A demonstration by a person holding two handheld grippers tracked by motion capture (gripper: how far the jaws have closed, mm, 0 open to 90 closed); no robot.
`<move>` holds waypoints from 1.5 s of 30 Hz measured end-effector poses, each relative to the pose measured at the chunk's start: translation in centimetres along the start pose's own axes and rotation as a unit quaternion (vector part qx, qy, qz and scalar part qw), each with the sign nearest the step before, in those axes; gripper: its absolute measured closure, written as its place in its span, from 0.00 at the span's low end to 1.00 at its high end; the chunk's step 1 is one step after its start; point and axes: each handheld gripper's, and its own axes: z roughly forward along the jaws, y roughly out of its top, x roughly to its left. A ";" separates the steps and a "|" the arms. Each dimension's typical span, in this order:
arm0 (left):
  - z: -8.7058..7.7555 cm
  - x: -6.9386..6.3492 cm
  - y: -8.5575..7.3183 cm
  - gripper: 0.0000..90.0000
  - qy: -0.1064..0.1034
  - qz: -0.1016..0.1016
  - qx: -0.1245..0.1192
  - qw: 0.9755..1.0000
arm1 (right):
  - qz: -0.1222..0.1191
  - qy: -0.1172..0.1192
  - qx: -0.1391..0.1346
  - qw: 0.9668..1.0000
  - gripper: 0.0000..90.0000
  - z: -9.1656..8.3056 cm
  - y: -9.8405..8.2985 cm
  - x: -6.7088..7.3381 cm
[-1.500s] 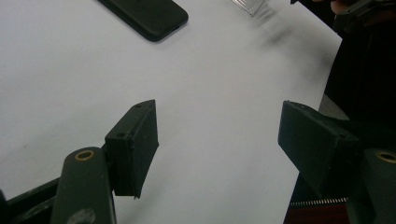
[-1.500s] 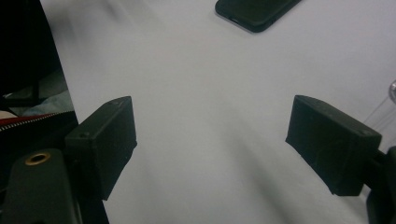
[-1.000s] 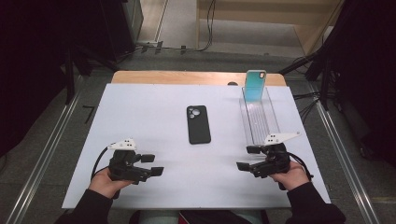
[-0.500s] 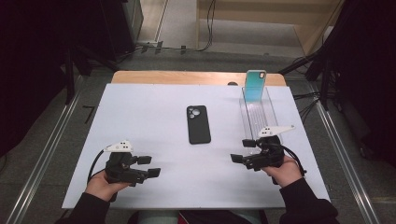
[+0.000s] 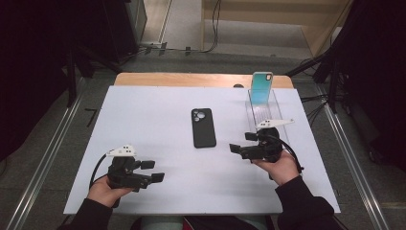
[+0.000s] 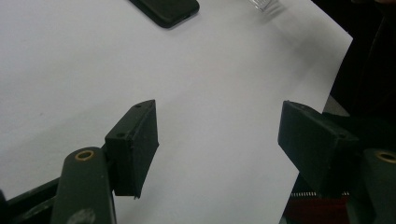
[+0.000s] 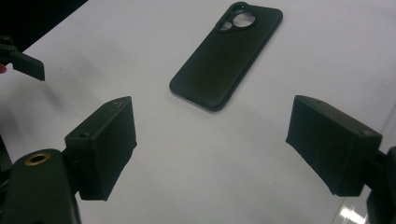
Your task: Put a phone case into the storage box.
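Note:
A black phone (image 5: 203,128) lies face down, camera holes up, in the middle of the white table (image 5: 158,110). My right gripper (image 5: 243,142) hovers just right of the phone's near end with its jaws open and pointing left at it. The right gripper view has the phone (image 7: 228,56) ahead of the open, empty right gripper (image 7: 212,144). Near the front left edge, my left gripper (image 5: 153,171) rests open with nothing in it. Between the left gripper's (image 6: 219,140) jaws there is bare table, and the phone's corner (image 6: 166,9) lies farther off.
A clear plastic rack (image 5: 261,112) stands at the back right with a teal phone (image 5: 262,87) upright at its far end, close behind my right hand. The table's wooden back edge (image 5: 191,79) and metal floor rails (image 5: 349,158) border the work area.
My right gripper has moved left and away from the front edge, closer to the black phone. The left gripper has stayed put.

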 end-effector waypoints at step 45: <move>0.0 0.2 0.0 0.32 0.005 -0.010 0.004 1.000 | -0.014 -0.005 0.040 0.999 0.16 10.9 6.5 2.2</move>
